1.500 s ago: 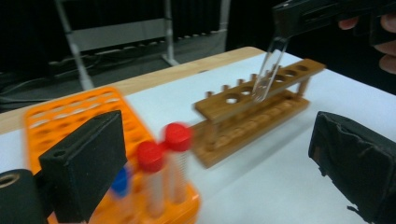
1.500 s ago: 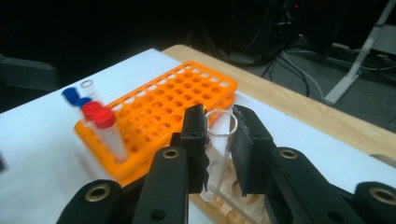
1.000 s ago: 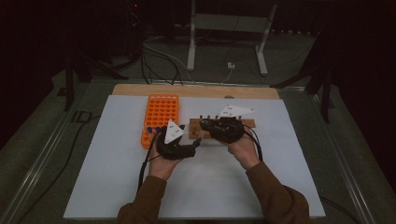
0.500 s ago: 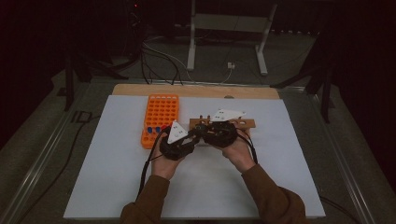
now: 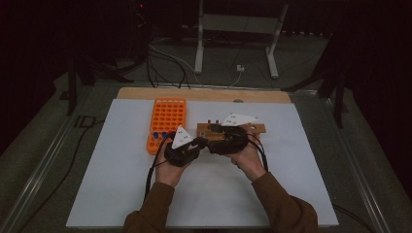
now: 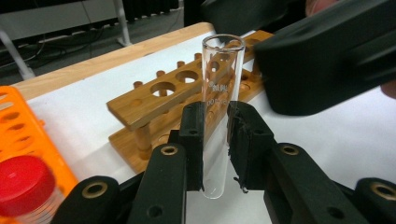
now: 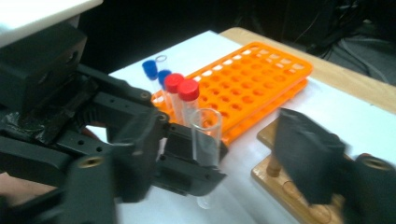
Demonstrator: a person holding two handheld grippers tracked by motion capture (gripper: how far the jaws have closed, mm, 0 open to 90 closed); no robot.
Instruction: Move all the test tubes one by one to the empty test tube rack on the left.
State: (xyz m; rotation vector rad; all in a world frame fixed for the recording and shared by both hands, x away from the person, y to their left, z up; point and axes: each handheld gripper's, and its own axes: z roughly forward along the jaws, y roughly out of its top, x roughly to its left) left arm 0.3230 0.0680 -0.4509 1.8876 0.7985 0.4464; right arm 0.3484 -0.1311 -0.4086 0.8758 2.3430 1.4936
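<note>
A clear glass test tube (image 6: 219, 93) stands upright between the pads of my left gripper (image 6: 217, 135), whose jaws have just been closing and now press on it. In the right gripper view the same tube (image 7: 205, 140) sits in the left gripper's pads (image 7: 187, 161). My right gripper (image 7: 224, 161) has just been opening; its jaws stand apart on either side of the tube, clear of the glass. In the high view the left gripper (image 5: 201, 144) and right gripper (image 5: 213, 142) meet tip to tip in front of the wooden rack (image 5: 252, 128).
The wooden rack (image 6: 154, 100) with round holes lies just behind the tube. An orange tube rack (image 5: 167, 114) stands to the left, with red-capped tubes (image 7: 182, 91) and blue-capped tubes (image 7: 150, 69) at its near end. White paper (image 5: 291, 184) covers the table.
The two grippers have drawn closer together in front of the wooden rack, the right one shifting slightly left. Their jaws are too small to read in the earlier frames.
</note>
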